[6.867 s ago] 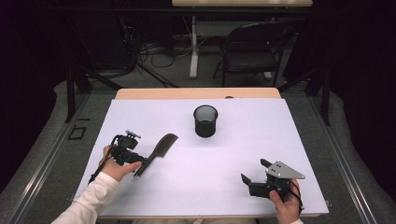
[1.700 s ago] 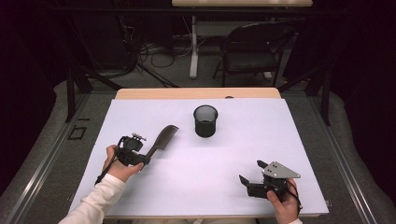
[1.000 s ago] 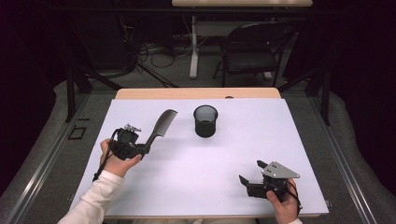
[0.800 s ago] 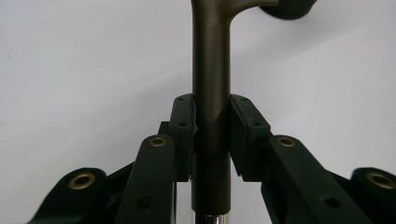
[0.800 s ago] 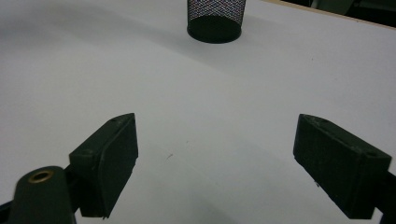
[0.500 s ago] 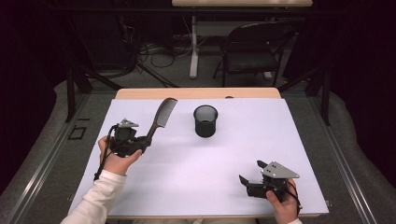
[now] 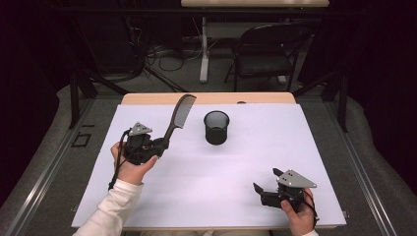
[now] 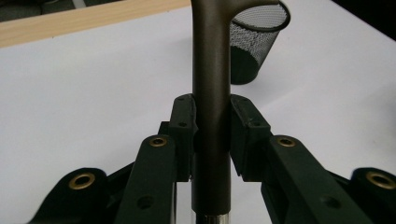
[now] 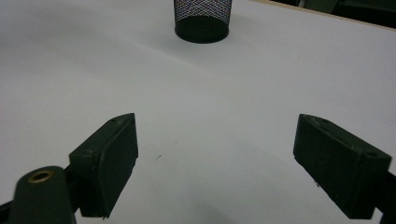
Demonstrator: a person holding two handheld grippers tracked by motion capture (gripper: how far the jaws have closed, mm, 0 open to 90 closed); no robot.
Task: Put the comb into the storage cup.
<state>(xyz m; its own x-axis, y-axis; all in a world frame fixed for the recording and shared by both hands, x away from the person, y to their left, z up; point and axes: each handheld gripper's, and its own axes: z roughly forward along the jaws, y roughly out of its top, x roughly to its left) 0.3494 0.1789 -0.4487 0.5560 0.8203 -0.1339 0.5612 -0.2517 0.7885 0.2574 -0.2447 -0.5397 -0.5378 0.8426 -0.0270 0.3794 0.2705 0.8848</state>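
White tabletop (image 7: pixel 206 187); left gripper (image 7: pixel 158 146) jaws pinch a dark, seemingly fine-toothed comb (image 7: pixel 179 115) by its handle.

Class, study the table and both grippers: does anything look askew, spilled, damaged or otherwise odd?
Nothing stands out. The left gripper clamps the comb by its handle, teeth end raised and tilted over the white table cover. The mesh cup stands upright. The right gripper rests open near the table's front edge, its jaws holding nothing.

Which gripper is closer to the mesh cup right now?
Left. The left gripper, shut on the comb, sits just left of the mesh cup. The right gripper, jaws open, rests near the table's near right edge, farther away.
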